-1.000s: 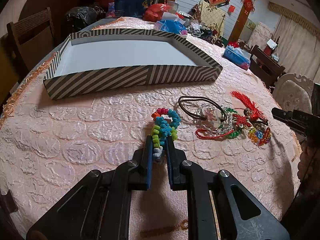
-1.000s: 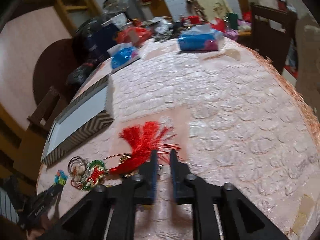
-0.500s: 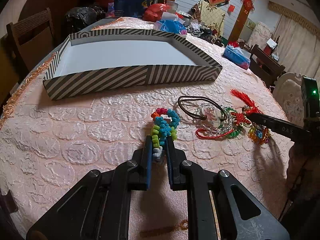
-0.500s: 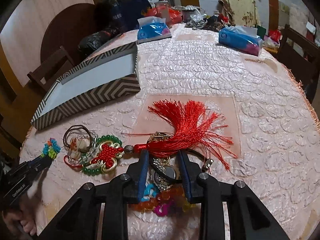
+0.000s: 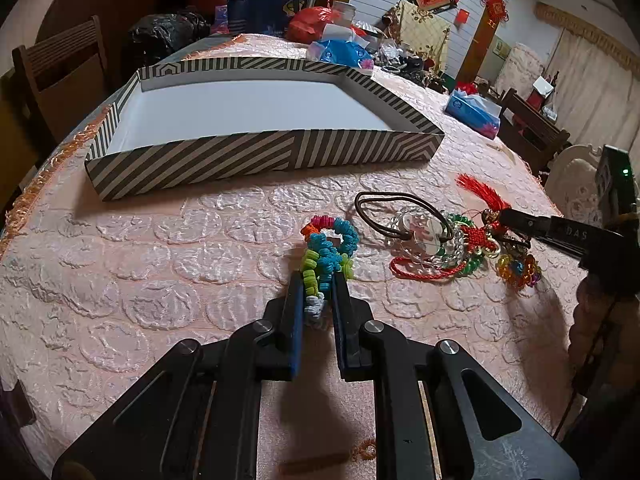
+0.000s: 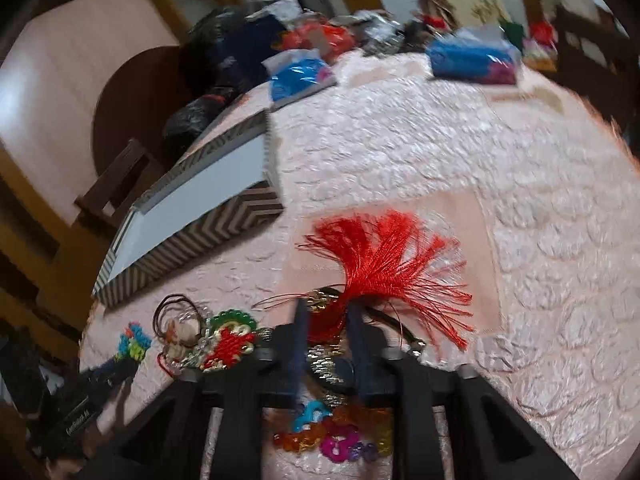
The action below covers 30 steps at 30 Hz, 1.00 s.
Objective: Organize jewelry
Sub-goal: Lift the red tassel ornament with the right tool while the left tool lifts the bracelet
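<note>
My left gripper (image 5: 319, 280) rests on the pink tablecloth, shut on the near end of a multicoloured coil bracelet (image 5: 328, 244). To its right lies a heap: a brown hair tie (image 5: 384, 196), a clear bead bracelet (image 5: 416, 232), a red knot ornament ringed with green beads (image 5: 476, 236) and a translucent coloured chain (image 5: 518, 270). My right gripper (image 6: 328, 316) is shut on the neck of the ornament's red tassel (image 6: 384, 256), with a metallic piece under its jaws. The striped box (image 5: 260, 156) with a white floor stands behind the heap.
Blue tissue packs (image 6: 472, 58) and bags clutter the table's far side. A wooden chair (image 5: 60, 64) stands at the left edge and another chair (image 5: 532, 128) at the right. A person's hand (image 5: 596, 320) holds the right gripper at the table's right rim.
The right gripper came in from the right over the tassel's neck, opened a little wider, then closed on it and rolled. The left gripper and its coil bracelet stayed still.
</note>
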### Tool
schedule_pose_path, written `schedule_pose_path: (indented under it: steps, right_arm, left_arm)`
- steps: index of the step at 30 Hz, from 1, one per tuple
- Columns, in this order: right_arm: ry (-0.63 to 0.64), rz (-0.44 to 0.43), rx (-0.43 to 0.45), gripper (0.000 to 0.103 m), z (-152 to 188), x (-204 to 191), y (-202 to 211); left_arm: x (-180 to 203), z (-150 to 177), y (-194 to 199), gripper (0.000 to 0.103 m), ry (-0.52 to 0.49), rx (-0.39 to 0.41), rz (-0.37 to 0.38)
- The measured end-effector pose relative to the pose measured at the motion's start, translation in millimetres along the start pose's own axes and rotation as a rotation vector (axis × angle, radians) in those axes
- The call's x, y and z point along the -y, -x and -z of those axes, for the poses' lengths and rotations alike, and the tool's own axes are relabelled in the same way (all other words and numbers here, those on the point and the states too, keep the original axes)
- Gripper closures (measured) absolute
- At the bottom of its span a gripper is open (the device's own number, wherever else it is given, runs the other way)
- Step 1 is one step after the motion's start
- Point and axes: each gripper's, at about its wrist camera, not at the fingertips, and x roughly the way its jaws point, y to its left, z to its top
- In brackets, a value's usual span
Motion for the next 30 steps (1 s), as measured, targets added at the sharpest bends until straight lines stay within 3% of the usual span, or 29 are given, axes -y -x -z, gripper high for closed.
schedule_pose_path:
  steps: [13, 20, 24, 30]
  right_arm:
    - [0.037, -0.045, 0.270, 0.101, -12, -11, 96]
    - [0.083, -0.037, 0.314, 0.101, -23, -26, 143]
    - [0.108, -0.013, 0.315, 0.101, -20, -32, 160]
    - [0.103, -0.005, 0.330, 0.101, -15, -32, 181]
  left_arm:
    - [0, 0, 0, 0.092, 0.000, 0.000, -0.001]
    - [3, 0, 8, 0.092, -0.036, 0.011, 0.033]
    - [10, -6, 40, 0.092, -0.051, 0.068, 0.116]
    - [26, -11, 84, 0.092, -0.128, 0.114, 0.168]
